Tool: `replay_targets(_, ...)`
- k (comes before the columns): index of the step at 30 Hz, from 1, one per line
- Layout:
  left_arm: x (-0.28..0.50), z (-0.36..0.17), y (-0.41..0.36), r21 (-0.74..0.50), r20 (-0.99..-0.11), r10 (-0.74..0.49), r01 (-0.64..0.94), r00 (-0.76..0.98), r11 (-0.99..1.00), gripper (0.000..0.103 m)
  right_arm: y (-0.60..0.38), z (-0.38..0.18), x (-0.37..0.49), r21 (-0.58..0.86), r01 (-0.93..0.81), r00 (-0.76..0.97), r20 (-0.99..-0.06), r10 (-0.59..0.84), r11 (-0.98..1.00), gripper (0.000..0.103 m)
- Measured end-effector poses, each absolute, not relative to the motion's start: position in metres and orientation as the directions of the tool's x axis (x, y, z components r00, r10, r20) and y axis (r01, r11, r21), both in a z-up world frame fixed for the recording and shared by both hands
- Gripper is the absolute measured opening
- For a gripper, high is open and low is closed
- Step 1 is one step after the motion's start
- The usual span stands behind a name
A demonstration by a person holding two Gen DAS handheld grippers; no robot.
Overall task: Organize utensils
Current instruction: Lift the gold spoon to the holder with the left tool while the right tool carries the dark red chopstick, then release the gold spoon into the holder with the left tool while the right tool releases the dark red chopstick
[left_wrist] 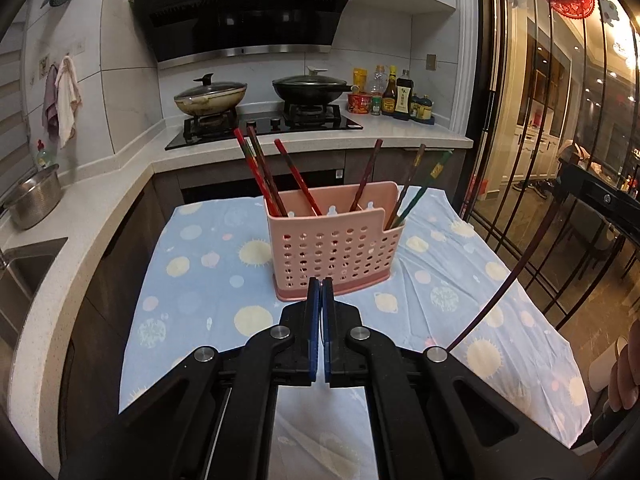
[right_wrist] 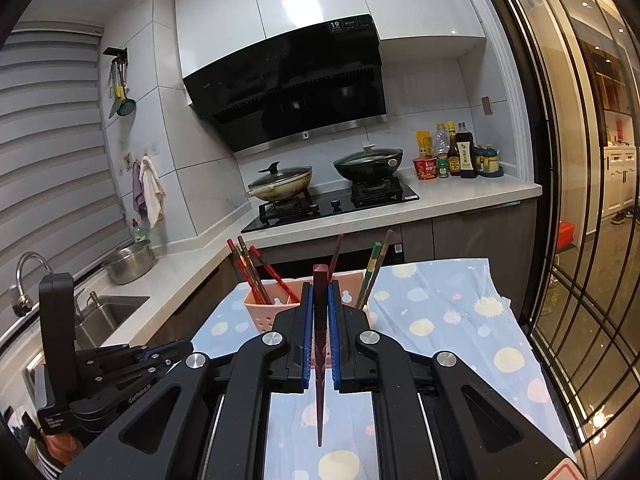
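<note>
1. A single dark red chopstick (right_wrist: 320,344) is clamped between the blue pads of the right gripper (right_wrist: 320,300). Its blunt end pokes out just past the fingertips and its thin tip trails back toward the camera.
2. The pink holder (left_wrist: 334,248) is seen straight ahead of both claws, on the blue patterned cloth (left_wrist: 200,280). From the right wrist view it sits just beyond and below the fingertips, partly hidden by them.
3. The left gripper (left_wrist: 321,284) is drawn together on nothing – the pads meet or nearly meet – and is held low in front of the holder's perforated wall.
4. The step in hand is judged to be the delivery of the held chopstick to the holder. The stick probably needs to be tipped thin end down and lowered into an open compartment clear of those already standing – only then should the grip be released.
5. Counted in the left wrist view: six chopsticks (left_wrist: 296,178) standing in the holder – three leaning left, one near the middle, two in the right-hand slot – plus the one held, making seven. One holder is seen, with at least three compartments.
</note>
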State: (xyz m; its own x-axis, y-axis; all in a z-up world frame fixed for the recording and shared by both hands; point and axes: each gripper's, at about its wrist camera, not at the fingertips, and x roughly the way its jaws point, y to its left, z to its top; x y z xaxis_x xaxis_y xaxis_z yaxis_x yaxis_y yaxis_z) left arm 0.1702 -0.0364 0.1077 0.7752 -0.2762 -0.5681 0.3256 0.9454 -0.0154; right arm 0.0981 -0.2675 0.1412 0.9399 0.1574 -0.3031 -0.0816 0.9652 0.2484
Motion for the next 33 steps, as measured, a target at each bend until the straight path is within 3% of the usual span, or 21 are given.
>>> replay_targets(19,0.274,0.177,-0.042,-0.008,-0.476,-0.257,0.288,0.841,0.958,0.001,-0.273,0.220,0.216,0.270,-0.062,0.979,-0.171,0.111,0.961,0.007)
replay_targets(25,0.300,0.170,-0.046,-0.002,-0.496,-0.246,0.282,0.833,0.959,0.001,-0.264,0.211,0.251,0.266,-0.054,0.973,-0.201,0.110,0.963,0.007)
replay_targets(33,0.316,0.141,-0.054,-0.006,-0.553,-0.246,0.291,0.796,0.957,0.001,-0.245,0.166,0.281,0.229,-0.051,0.941,-0.315,0.124,0.972,0.007)
